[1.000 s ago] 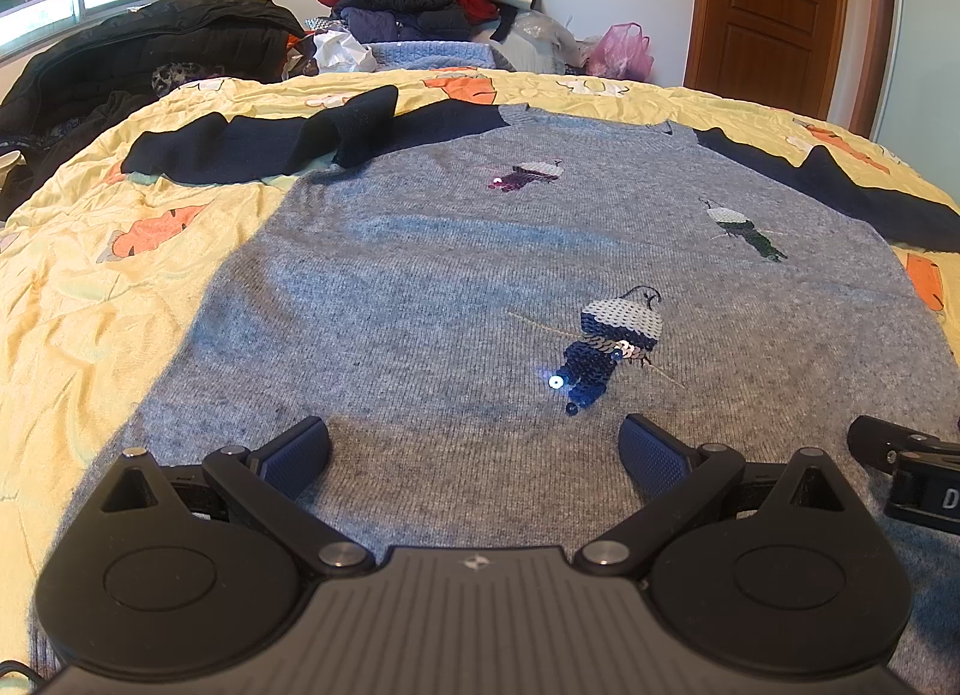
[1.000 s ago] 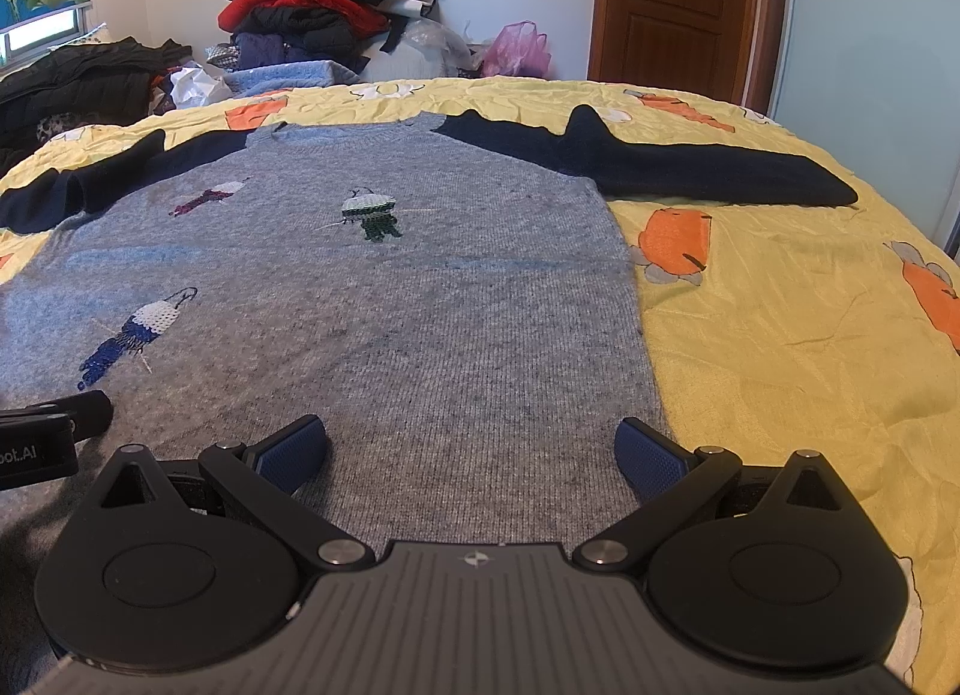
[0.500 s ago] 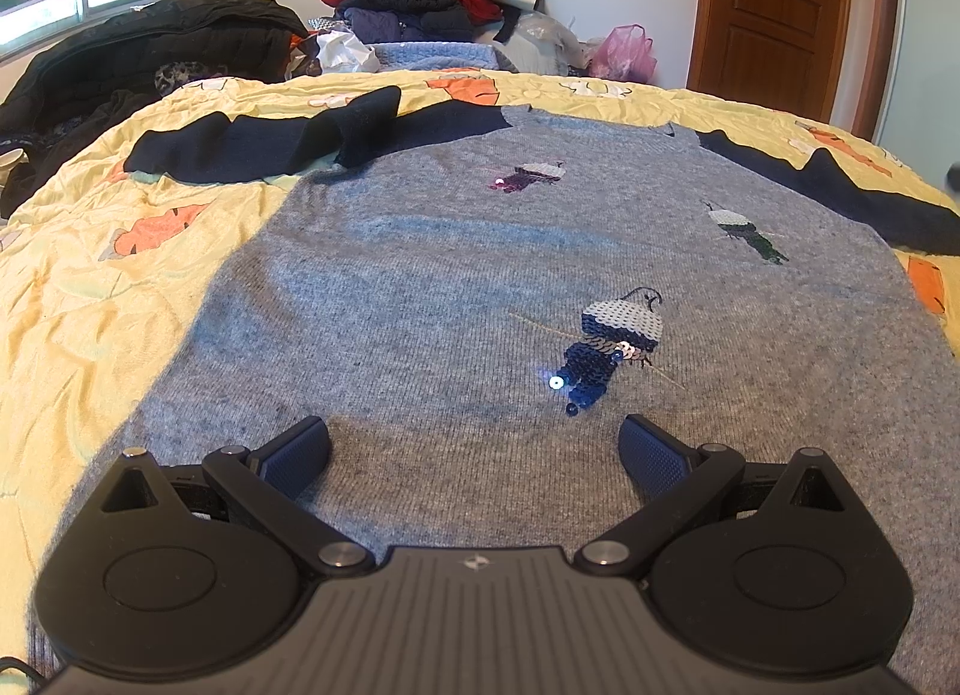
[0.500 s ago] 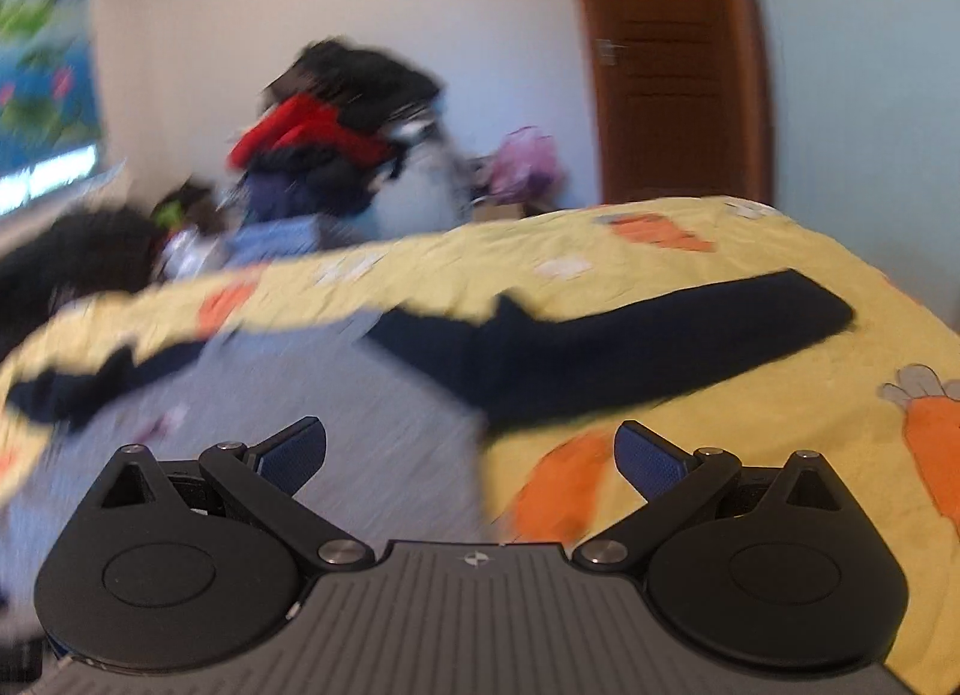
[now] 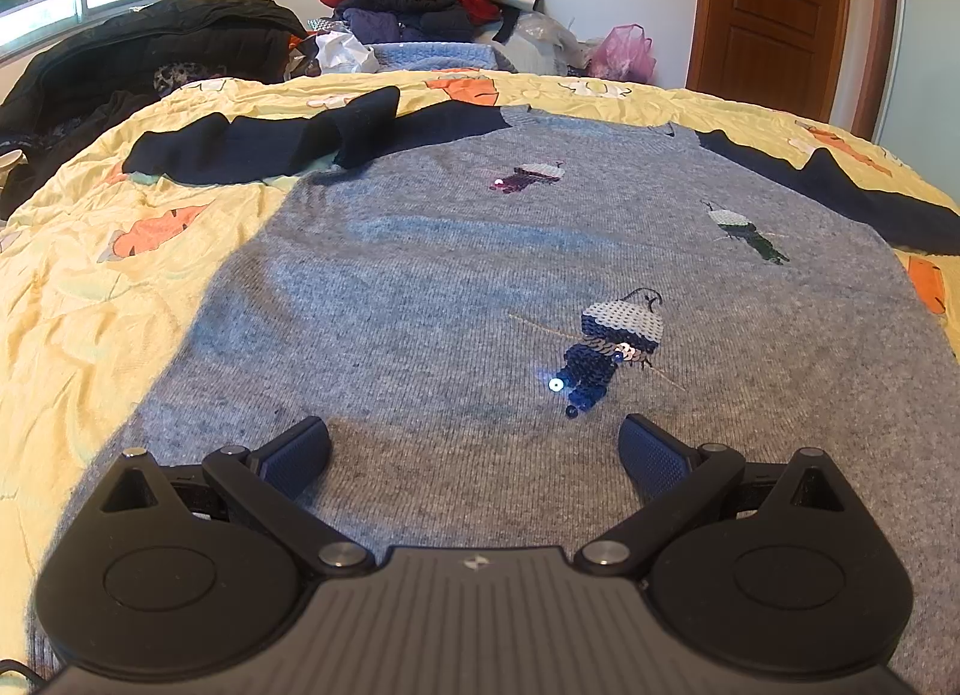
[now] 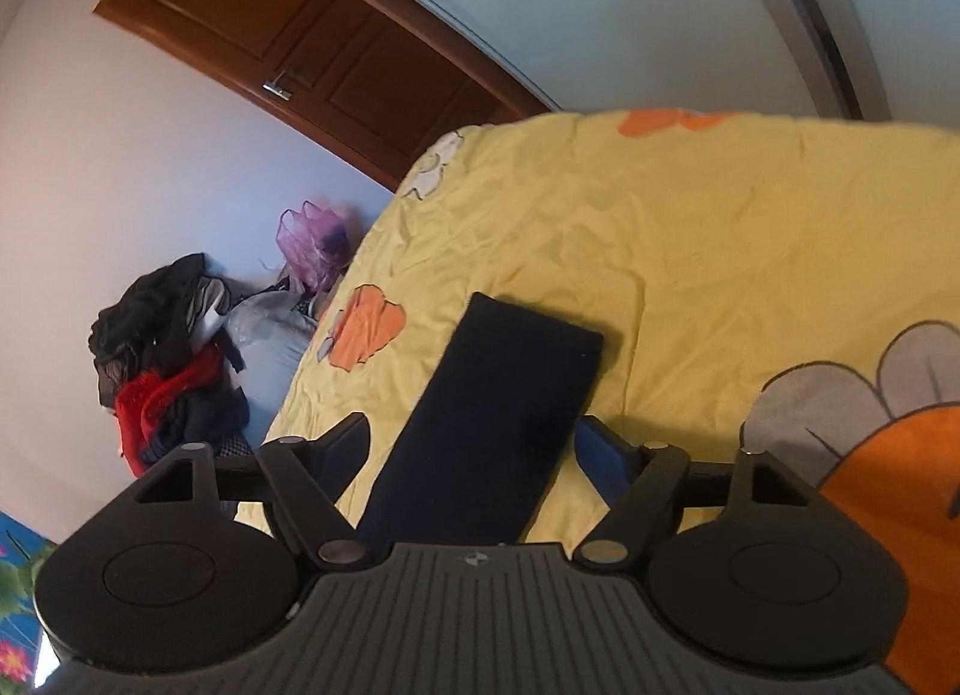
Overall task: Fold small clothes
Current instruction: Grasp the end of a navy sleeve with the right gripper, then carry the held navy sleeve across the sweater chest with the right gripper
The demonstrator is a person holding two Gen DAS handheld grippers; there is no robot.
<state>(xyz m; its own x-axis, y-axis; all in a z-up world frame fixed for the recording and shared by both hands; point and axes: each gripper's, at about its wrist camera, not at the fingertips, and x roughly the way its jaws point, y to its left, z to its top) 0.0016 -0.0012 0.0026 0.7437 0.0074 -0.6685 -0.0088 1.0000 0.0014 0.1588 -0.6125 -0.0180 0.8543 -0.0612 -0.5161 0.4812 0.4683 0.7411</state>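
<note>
- The left gripper (image 5: pixel 474 443) stands wide open, its blue-padded fingers (image 5: pixel 297 449) low over the hem of the grey knitted sweater with sequin figures (image 5: pixel 456 287), gripping nothing
- That sweater lies flat on the yellow bedsheet with orange prints (image 5: pixel 78 287)
- The right gripper (image 6: pixel 474 449) is tilted, fingers spread either side of the sweater's dark navy sleeve (image 6: pixel 498 401); whether the pads touch it I cannot tell

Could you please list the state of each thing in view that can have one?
Sweater: spread flat, unfolded.
Left sleeve: rumpled.
Right sleeve: flat between the claw's fingers.
Left claw: open, empty.
Right claw: open.
Door: shut.
</note>
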